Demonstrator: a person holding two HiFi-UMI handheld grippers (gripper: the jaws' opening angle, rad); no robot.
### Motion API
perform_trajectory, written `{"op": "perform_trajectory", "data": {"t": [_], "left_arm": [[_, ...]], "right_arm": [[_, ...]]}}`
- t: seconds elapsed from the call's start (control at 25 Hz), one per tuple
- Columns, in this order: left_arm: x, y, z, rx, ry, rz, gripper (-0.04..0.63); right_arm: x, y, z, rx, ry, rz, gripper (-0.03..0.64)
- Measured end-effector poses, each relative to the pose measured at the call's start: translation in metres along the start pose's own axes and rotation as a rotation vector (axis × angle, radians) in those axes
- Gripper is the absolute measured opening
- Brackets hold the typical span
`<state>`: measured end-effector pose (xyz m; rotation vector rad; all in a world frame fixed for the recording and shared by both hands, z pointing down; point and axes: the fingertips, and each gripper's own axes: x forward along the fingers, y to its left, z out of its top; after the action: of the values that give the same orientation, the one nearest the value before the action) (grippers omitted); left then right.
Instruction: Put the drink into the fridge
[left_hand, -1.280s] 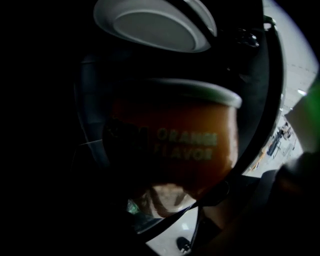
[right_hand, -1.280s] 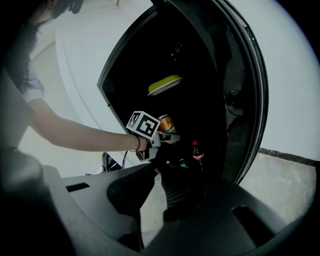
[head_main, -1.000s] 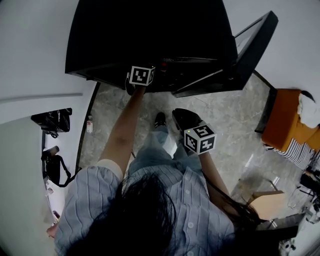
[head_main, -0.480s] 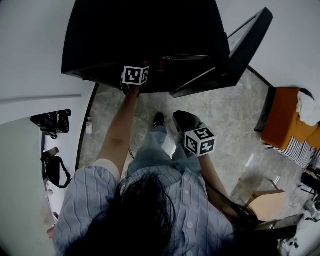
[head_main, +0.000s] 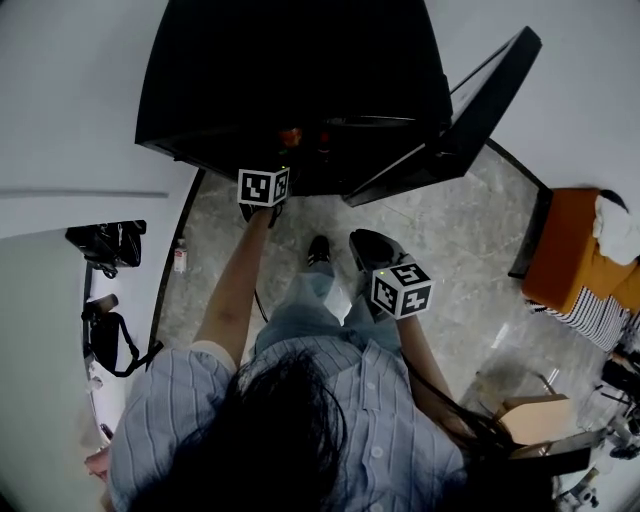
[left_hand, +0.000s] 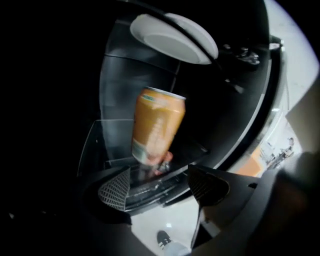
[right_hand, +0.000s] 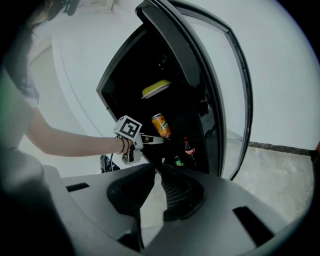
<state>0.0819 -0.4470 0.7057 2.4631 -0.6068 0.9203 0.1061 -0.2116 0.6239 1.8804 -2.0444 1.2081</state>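
The black fridge (head_main: 290, 80) stands before me with its door (head_main: 470, 100) swung wide to my right, over a grey stone floor (head_main: 460, 230). My left arm reaches out straight to the fridge's open front, and my left gripper (left_hand: 159, 176) points into the dark inside. Its jaws stand wide apart, wider than the can, and nothing is clamped between them. My right gripper (right_hand: 156, 170) hangs low beside my right leg, well back from the fridge, with its two jaws drawn together at the tips and holding nothing.

Inside, a pale plate (left_hand: 172, 32) lies on an upper shelf. Below it is a glass shelf (left_hand: 115, 135), and there the drink, an orange can (left_hand: 157, 125), stands just beyond the tips of my left jaws, in line with the gap between them. It looks tilted in my left gripper view, its top leaning to the right, and its base is blurred, so I cannot tell whether it sits flat on the glass. Lower in the fridge, seen from my right gripper, are a dark bottle with a red label (right_hand: 188, 148) and beside it a smaller bottle with a green top (right_hand: 179, 161).
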Motion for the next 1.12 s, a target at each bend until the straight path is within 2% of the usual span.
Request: {"op": "perform_trajectory", "data": {"t": [0.16,0.44,0.64,0.8,0.88,1.12], "left_arm": [[-0.022,-0.022,-0.022,-0.020,-0.005,-0.031,0.354],[-0.076,-0.065,-0.039,-0.093,-0.073,-0.063,0.340],[-0.119,-0.101,-0.025,-0.109,-0.200,-0.103,0.238],[-0.145,-0.120,-0.022,-0.162,-0.284,-0.127,0.219],[-0.158,-0.130,-0.023,-0.175,-0.300,-0.135,0.173],[-0.188,-0.162,-0.028,-0.194,-0.320,-0.128,0.167]], "right_arm": [[-0.003,-0.003,0.006,-0.009,-0.007,0.007,0.051],[-0.015,0.005,0.024,-0.052,-0.025,0.062,0.051],[-0.027,0.017,0.028,-0.105,-0.009,0.127,0.051],[-0.039,0.021,0.028,-0.139,0.000,0.169,0.051],[-0.046,0.023,0.026,-0.153,0.004,0.184,0.051],[-0.072,0.023,0.027,-0.189,0.001,0.218,0.051]]}}
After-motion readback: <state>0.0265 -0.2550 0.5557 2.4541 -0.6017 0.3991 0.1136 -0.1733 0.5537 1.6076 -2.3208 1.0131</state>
